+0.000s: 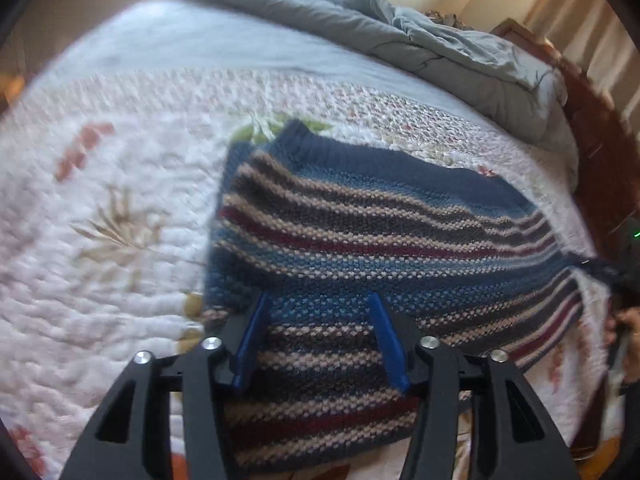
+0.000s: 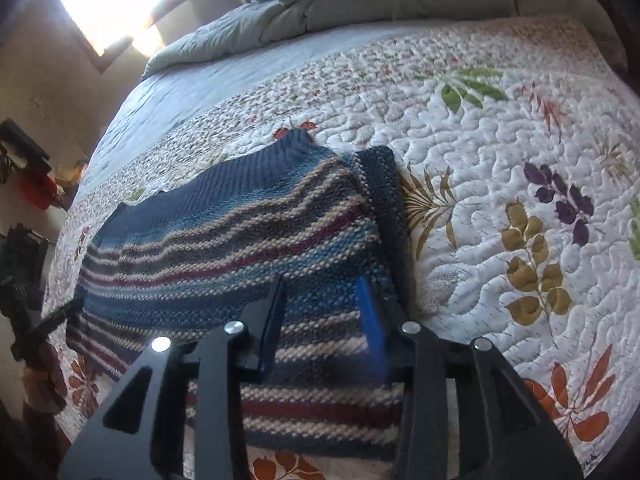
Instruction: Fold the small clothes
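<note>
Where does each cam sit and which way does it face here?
Left wrist: on the left gripper, angled down along its open fingers at the striped sweater on the quilt; a hand at right edge.
Right wrist: on the right gripper, angled down along open fingers at the same striped sweater; the left gripper at left edge.
Shared: sweater, quilt, grey duvet.

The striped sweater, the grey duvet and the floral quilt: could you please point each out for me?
striped sweater (image 1: 360,240), left wrist view, on its striped middle.
grey duvet (image 1: 460,52), left wrist view, on its bunched folds.
floral quilt (image 2: 500,152), right wrist view, on a bare white patch.
</note>
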A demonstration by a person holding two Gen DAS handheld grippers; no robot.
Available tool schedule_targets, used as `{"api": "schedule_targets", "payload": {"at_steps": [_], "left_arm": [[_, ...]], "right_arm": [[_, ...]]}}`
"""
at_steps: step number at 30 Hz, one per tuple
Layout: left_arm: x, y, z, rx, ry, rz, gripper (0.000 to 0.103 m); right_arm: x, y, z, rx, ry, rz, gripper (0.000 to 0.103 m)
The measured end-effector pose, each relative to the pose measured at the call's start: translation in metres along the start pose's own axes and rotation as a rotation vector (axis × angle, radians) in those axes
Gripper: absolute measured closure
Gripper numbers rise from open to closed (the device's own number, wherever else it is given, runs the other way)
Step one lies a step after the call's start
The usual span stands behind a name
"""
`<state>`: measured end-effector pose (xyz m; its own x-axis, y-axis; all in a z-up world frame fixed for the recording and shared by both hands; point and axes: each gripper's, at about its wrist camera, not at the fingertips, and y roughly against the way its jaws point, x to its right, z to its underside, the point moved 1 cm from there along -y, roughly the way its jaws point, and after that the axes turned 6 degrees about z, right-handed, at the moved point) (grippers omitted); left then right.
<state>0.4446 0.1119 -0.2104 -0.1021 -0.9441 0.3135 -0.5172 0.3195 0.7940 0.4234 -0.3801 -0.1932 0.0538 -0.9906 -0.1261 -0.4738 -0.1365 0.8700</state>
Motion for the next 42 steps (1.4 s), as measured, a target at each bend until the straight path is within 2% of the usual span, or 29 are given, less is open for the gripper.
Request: {"api": "schedule_targets", "payload": {"at_steps": [1,3,5,7,8,10,12,14,16,18,21,25,30,32,35,37,42], "left_arm": [[0.010,0.010,0.003,0.032,-0.064,-0.072,0.035],[0.024,0.020,0.010,0.064,-0.142,-0.141,0.035],[0.032,0.026,0.015,0.066,-0.185,-0.149,0.035],[0.039,0.033,0.020,0.077,-0.233,-0.167,0.034],[0.043,0.038,0.022,0.085,-0.259,-0.177,0.032],[0.043,0.047,0.025,0.099,-0.297,-0.193,0.027],[0.039,0.055,0.024,0.115,-0.303,-0.204,0.025],[0.036,0.060,0.023,0.118,-0.302,-0.210,0.021],[0.033,0.063,0.022,0.124,-0.308,-0.218,0.018],[0.027,0.064,0.020,0.123,-0.306,-0.219,0.014],[0.011,0.063,0.016,0.102,-0.288,-0.226,0.009],[-0.029,0.058,0.004,0.048,-0.174,-0.124,0.004],[-0.082,0.034,-0.021,-0.060,0.030,0.120,0.004],[-0.098,0.019,-0.032,-0.088,0.115,0.242,0.004],[-0.112,-0.005,-0.045,-0.141,0.209,0.355,0.004],[-0.116,-0.019,-0.050,-0.166,0.247,0.387,0.004],[-0.113,-0.049,-0.055,-0.228,0.245,0.395,0.004]], "right_arm": [[-0.013,0.007,0.007,0.021,0.042,0.007,0.064],[-0.053,0.022,0.031,0.061,0.142,-0.001,0.063],[-0.089,0.028,0.052,0.079,0.203,-0.029,0.063],[-0.130,0.032,0.075,0.099,0.265,-0.066,0.056],[-0.154,0.032,0.087,0.105,0.313,-0.086,0.056],[-0.195,0.033,0.103,0.139,0.414,-0.078,0.048],[-0.230,0.031,0.116,0.159,0.518,-0.071,0.044],[-0.267,0.028,0.132,0.181,0.628,-0.067,0.036],[-0.296,0.026,0.146,0.216,0.718,-0.056,0.025],[-0.320,0.023,0.157,0.245,0.800,-0.047,0.018],[-0.351,0.016,0.171,0.274,0.903,-0.022,0.015],[-0.376,0.010,0.185,0.313,0.998,0.045,0.012],[-0.396,-0.005,0.199,0.364,1.104,0.155,0.012],[-0.401,-0.010,0.203,0.367,1.126,0.172,0.012],[-0.403,-0.013,0.207,0.382,1.145,0.198,0.012],[-0.406,-0.017,0.212,0.398,1.161,0.225,0.012],[-0.405,-0.024,0.217,0.414,1.162,0.238,0.012]]}}
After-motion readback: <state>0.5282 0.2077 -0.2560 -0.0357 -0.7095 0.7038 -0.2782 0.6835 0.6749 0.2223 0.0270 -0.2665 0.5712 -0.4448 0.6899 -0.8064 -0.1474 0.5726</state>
